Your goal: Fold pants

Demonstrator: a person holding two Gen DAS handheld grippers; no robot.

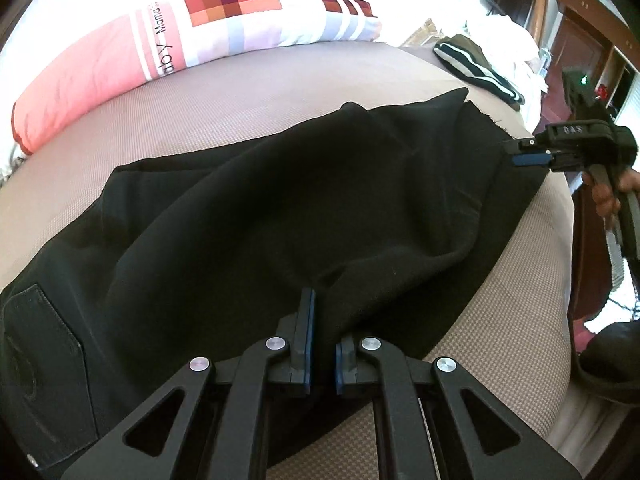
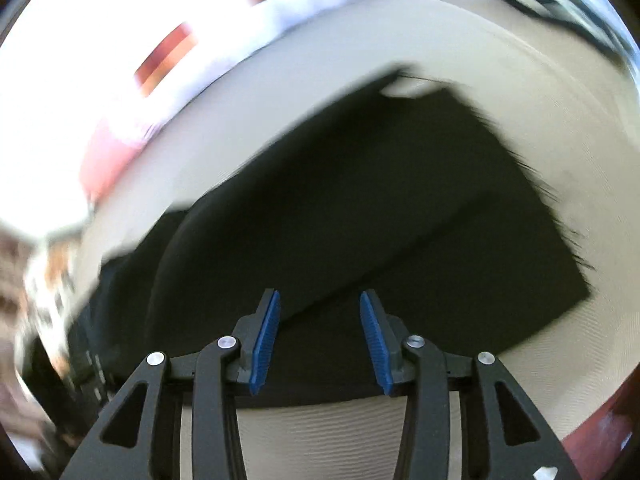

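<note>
Black pants lie across a tan mattress, with a back pocket at the lower left. My left gripper is shut on a raised fold of the pants near their front edge. My right gripper shows at the far right of the left wrist view, by the frayed leg end. In the blurred right wrist view my right gripper is open and empty, just above the pants, whose frayed hem lies to the right.
A pink and checked pillow lies along the far edge of the mattress. A dark striped garment sits at the far right corner. The mattress edge drops off at the right, with wooden furniture beyond.
</note>
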